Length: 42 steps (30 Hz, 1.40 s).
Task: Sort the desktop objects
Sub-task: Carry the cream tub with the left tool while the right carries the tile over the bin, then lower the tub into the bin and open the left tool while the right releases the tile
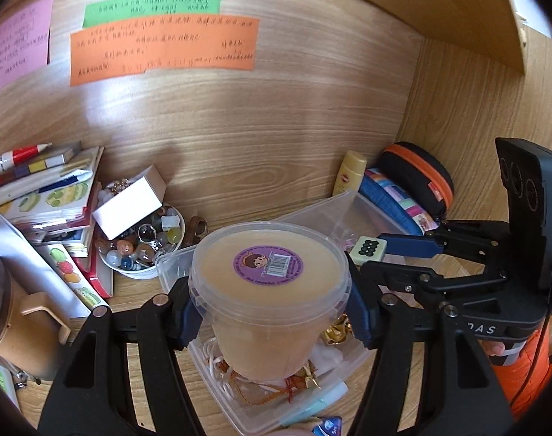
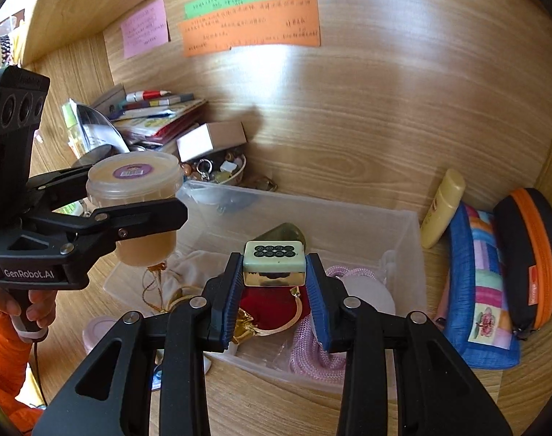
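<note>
Left wrist: left gripper (image 1: 272, 312) clamped below the rim of lidded tub (image 1: 270, 290), rigid, slick, over clear bin (image 1: 370, 210); right wrist: right gripper (image 2: 274, 283) pinching mahjong tile (image 2: 275, 259), hard, smooth, bin at 12 o'clock.

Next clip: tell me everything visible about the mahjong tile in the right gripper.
The mahjong tile is a small rounded block: pale green face up, printed with eight dark circles in two rows of four, over a shiny gold-looking base. It sits level, clamped on two opposite sides by the blue-padded fingers of the right gripper, held in the air over the open clear plastic box. Nothing else touches it.
</note>
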{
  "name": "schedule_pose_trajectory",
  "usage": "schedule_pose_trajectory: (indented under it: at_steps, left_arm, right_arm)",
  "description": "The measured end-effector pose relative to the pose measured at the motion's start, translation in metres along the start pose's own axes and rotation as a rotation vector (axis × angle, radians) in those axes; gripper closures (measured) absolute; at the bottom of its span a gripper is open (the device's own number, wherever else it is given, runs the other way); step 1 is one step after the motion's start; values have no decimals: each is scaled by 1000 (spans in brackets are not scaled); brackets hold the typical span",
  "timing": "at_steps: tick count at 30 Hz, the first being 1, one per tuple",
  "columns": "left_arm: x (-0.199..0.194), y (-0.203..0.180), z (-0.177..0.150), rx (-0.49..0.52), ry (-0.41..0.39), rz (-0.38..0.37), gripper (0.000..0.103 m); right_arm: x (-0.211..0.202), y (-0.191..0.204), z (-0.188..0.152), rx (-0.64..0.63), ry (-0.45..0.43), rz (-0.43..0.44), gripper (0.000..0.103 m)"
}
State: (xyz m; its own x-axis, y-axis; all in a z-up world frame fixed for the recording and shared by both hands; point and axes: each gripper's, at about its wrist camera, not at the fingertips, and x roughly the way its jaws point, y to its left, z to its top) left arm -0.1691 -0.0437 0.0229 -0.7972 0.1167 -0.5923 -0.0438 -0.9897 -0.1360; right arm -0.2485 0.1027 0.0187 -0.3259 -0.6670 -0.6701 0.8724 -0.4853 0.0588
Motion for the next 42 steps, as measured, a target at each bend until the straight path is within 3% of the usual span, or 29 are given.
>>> schedule_pose_trajectory:
  at_steps: [19, 42]
  left_arm:
    - [47, 6, -7, -2, 96, -1, 38]
    - [50, 4, -8, 9, 122, 0, 37]
  right_arm:
    - [26, 0, -8, -38, 51, -62, 72]
    - [31, 6, -11, -67, 60, -82, 72]
